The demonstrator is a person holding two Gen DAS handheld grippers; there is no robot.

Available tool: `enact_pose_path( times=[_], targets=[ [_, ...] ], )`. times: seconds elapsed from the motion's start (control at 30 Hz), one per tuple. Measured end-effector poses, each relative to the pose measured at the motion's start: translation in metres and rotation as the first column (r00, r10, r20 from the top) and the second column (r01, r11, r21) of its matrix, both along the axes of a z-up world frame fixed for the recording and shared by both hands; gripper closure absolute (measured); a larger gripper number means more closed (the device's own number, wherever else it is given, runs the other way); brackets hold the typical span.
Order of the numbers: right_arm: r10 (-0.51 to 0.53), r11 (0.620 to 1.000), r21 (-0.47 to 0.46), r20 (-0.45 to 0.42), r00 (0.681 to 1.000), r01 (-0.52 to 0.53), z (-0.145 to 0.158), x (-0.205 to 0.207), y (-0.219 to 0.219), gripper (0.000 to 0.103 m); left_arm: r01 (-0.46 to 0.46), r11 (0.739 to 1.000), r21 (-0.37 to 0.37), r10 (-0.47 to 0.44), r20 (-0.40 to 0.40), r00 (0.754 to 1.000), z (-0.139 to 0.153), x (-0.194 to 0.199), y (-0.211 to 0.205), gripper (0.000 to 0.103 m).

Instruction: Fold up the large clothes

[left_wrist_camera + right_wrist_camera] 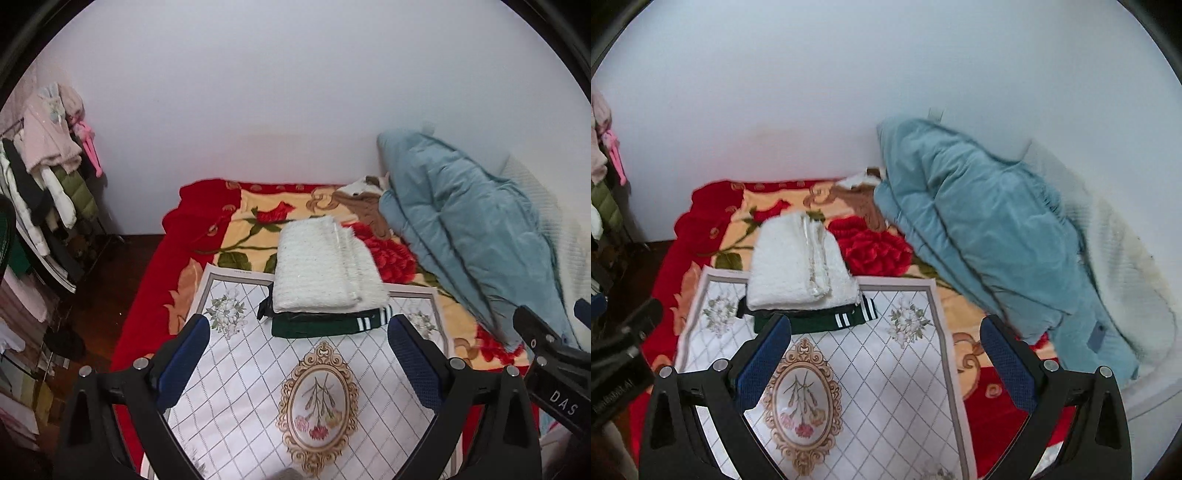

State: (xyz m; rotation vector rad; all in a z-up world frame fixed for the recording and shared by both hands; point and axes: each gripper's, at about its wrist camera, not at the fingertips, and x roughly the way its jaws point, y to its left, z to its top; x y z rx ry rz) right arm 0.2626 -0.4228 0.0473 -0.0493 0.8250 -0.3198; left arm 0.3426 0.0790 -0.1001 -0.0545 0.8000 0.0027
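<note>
White sweater [321, 266] folded; right gripper [554, 332] reads "DAS".

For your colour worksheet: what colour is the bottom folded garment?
Dark green garment with white cuff stripes, clearest in left wrist view.

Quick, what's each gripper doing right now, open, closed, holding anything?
Left gripper: open, holding nothing, above the patterned mat.
Right gripper: open, holding nothing.
</note>
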Motion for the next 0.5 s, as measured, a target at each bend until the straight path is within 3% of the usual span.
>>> enact_pose_path(
  times=[0.2,0.5],
  targets=[
    [0.021,1.000,-0.012,0.061,0.998,-0.020,0.066,-0.068,0.006,0.000,-0.008,1.000,0.009,0.007,0.039,0.999,0.043,-0.050,0.002,0.005],
    [0.039,0.999,0.025,0.095,0.995,-0.041,0.115,-0.128,0.001,0.000,-0.013,1.000,0.022,0.011,0.083,0.996,0.085,-0.091,-0.005,0.005]
  ],
)
